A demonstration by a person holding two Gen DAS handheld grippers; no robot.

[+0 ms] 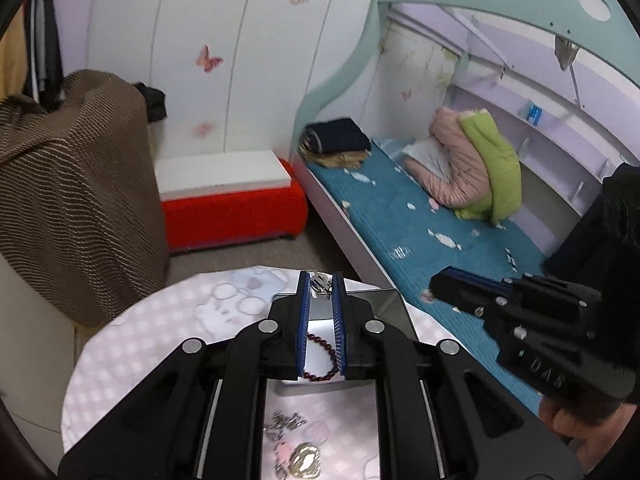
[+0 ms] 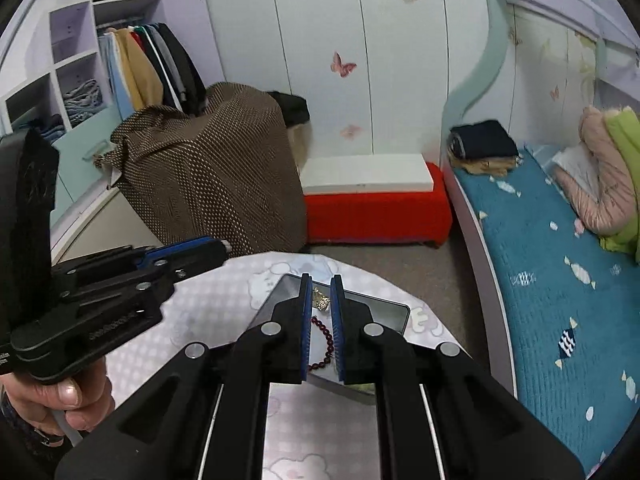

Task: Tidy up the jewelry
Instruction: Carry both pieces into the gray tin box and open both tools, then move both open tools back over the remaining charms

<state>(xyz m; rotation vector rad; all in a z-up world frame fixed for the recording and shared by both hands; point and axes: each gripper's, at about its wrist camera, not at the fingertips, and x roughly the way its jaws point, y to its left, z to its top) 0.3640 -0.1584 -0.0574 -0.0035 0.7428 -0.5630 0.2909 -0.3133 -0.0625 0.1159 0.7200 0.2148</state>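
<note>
A round worktop (image 1: 132, 344) with a pale cartoon cover is seen below both tools, and one open metal tin (image 2: 394, 314) sits on it toward the far edge. Inside the tin one dark red bead bracelet (image 2: 322, 346) is laid, with one small gold-toned piece (image 2: 321, 298) just beyond it. Loose jewelry is left on the cover nearer the camera: one silvery tangle (image 1: 285, 424), one gold heart-shaped piece (image 1: 306, 459) and one pink piece (image 1: 283, 450) just beside it; whether more lies hidden under the tool cannot be told. The left tool (image 1: 321, 294) is nearly closed, and a small silvery piece (image 1: 320, 283) appears pinched at its tips above the tin. The right tool (image 2: 321, 292) is fully closed; nothing can be confirmed as gripped, since the pieces seen between its fingers lie in the tin below. The step in hand is judged to be carrying a piece to the tin. Next, a lowering over the tin and a release are called for, then a return for the loose pieces.
</note>
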